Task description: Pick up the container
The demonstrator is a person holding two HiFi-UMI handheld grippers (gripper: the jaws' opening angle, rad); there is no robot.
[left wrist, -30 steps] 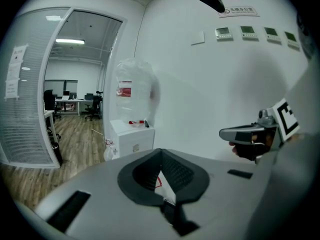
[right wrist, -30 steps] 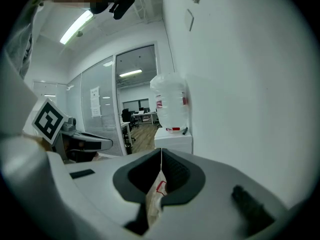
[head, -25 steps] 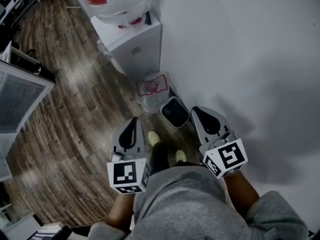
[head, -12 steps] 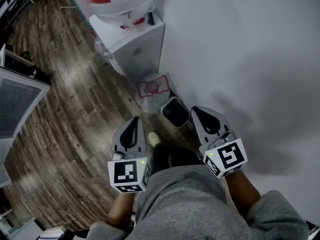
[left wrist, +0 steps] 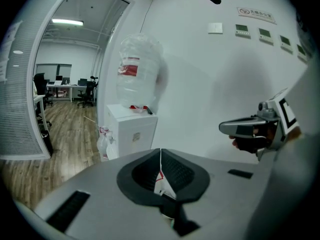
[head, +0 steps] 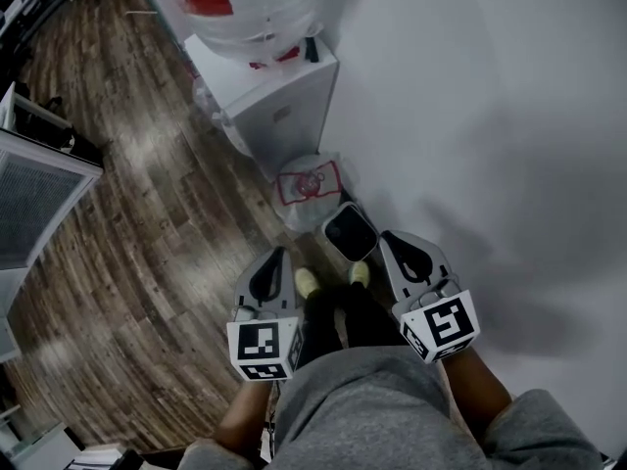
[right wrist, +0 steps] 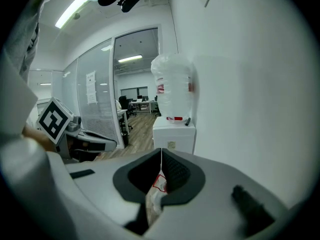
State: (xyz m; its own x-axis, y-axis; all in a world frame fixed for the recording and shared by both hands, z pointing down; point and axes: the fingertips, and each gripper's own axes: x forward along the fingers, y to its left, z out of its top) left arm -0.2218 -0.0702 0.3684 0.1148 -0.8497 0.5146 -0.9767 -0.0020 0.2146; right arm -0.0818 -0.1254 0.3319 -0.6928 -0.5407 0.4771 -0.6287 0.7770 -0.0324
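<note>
A small dark container with a pale rim point(head: 350, 231) stands on the wood floor against the white wall, just ahead of the person's shoes point(head: 308, 282). Beside it lies a clear plastic bag with red print point(head: 311, 184); that bag also shows below the jaw tips point(right wrist: 157, 186). My left gripper point(head: 272, 257) is held at waist height left of the container, jaws shut, nothing between them. My right gripper point(head: 389, 237) hangs level with it, right of the container, its jaws also shut and empty. Each gripper shows in the other's view: right gripper point(left wrist: 245, 129), left gripper point(right wrist: 95, 141).
A white water dispenser point(head: 279, 101) carrying a plastic-wrapped bottle point(head: 245, 3) stands against the wall beyond the bag. A glass partition with blinds point(head: 39, 189) runs along the left. The white wall point(head: 490, 116) closes off the right side. Office desks and chairs point(left wrist: 65, 91) lie far back.
The person has stepped forward, so the container, bag and dispenser are closer to the feet. Both grippers stayed shut and level at waist height.
</note>
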